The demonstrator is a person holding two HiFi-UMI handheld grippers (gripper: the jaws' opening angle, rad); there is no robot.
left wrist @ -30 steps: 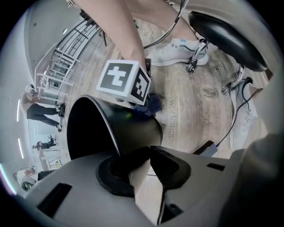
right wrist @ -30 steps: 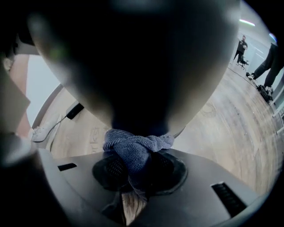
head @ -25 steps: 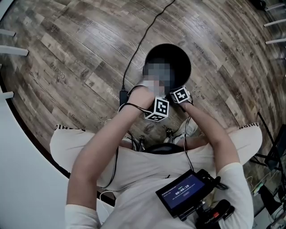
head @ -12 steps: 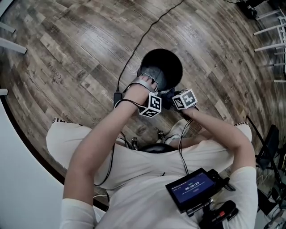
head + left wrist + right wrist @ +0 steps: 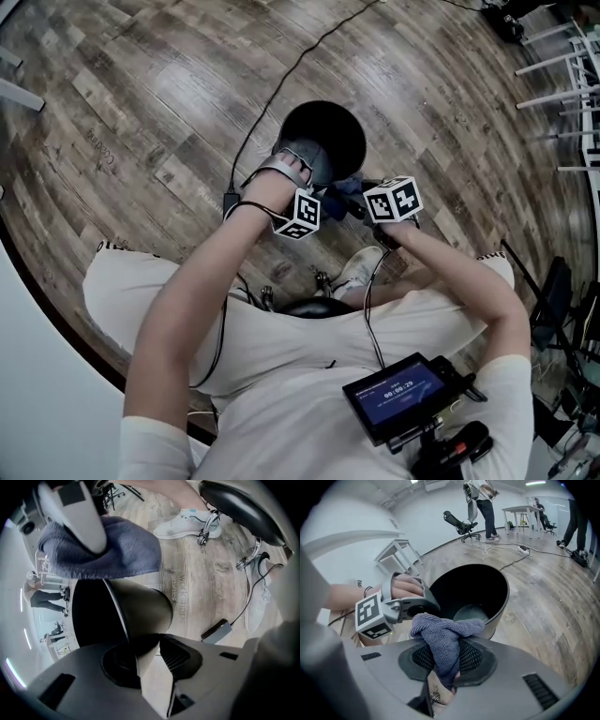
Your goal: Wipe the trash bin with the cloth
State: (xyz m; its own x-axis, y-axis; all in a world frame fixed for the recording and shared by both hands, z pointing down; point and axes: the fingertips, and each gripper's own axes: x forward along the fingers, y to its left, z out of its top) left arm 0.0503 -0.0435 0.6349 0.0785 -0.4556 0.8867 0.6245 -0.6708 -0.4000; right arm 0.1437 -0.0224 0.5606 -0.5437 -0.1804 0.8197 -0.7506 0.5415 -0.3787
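Observation:
The black trash bin [image 5: 323, 131] stands on the wood floor in front of me. My left gripper [image 5: 314, 167] sits at its near rim; in the left gripper view the bin wall [image 5: 140, 606] runs down between the jaws [image 5: 147, 651], which have just been closing on it. My right gripper [image 5: 361, 202] hovers just right of the left one, beside the rim, shut on a blue-grey cloth [image 5: 345, 190]. In the right gripper view the cloth [image 5: 445, 634] bunches out from between the pads [image 5: 443, 663], in front of the bin [image 5: 499, 609]. The same cloth [image 5: 108, 550] hangs above the bin in the left gripper view.
A black cable [image 5: 281, 84] runs over the floor to a power brick [image 5: 230, 202] left of the bin. My sneaker [image 5: 361, 267] rests near the bin. A screen device [image 5: 398, 394] hangs at my chest. An office chair [image 5: 461, 524], tables and people are far off.
My right gripper has risen with the cloth, from low at the bin's near side to above rim height. The left gripper has stayed at the rim.

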